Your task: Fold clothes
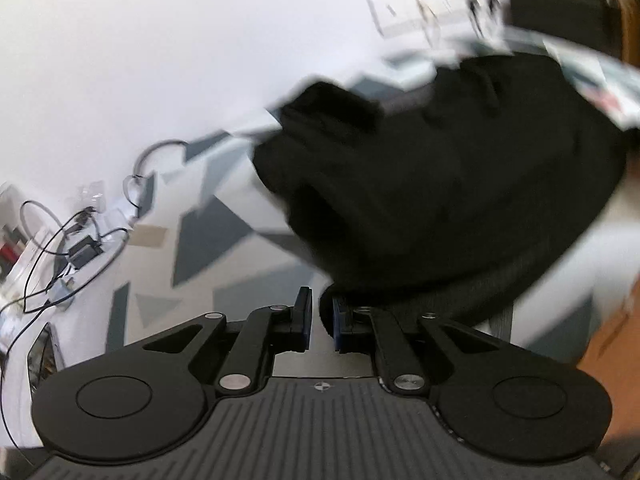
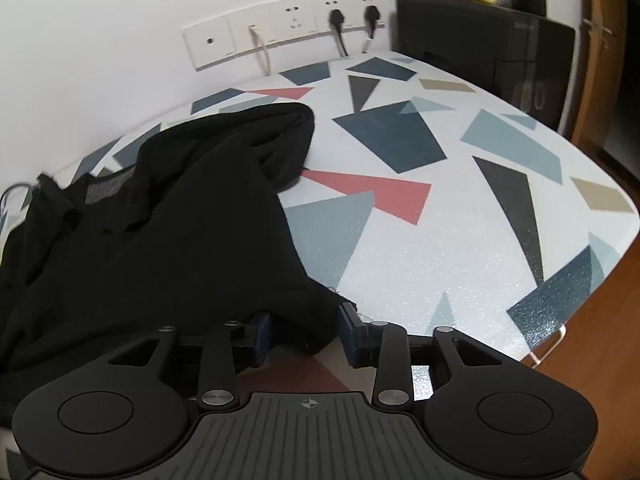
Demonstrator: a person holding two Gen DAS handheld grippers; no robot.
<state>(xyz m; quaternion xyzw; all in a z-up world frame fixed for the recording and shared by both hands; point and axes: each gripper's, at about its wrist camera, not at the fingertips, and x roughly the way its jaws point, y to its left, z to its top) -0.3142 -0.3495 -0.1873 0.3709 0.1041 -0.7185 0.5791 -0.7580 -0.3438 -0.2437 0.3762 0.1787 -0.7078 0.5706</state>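
White table [image 2: 460,248] w/ colored triangle print, set against wall w/ outlet strip [image 2: 280,36]. Black garment [image 2: 180,216] lies crumpled on table's left part. Right gripper [image 2: 304,334]: jaws part-open, hem between them. Left gripper [image 1: 321,322]: narrow gap; grip on garment [image 1: 440,176] unclear, view blurred.

The left wrist view is motion-blurred, so the black garment [image 1: 440,184] shows no clear folds; in the right wrist view it runs past the left edge and covers the table [image 2: 460,220] beneath it.
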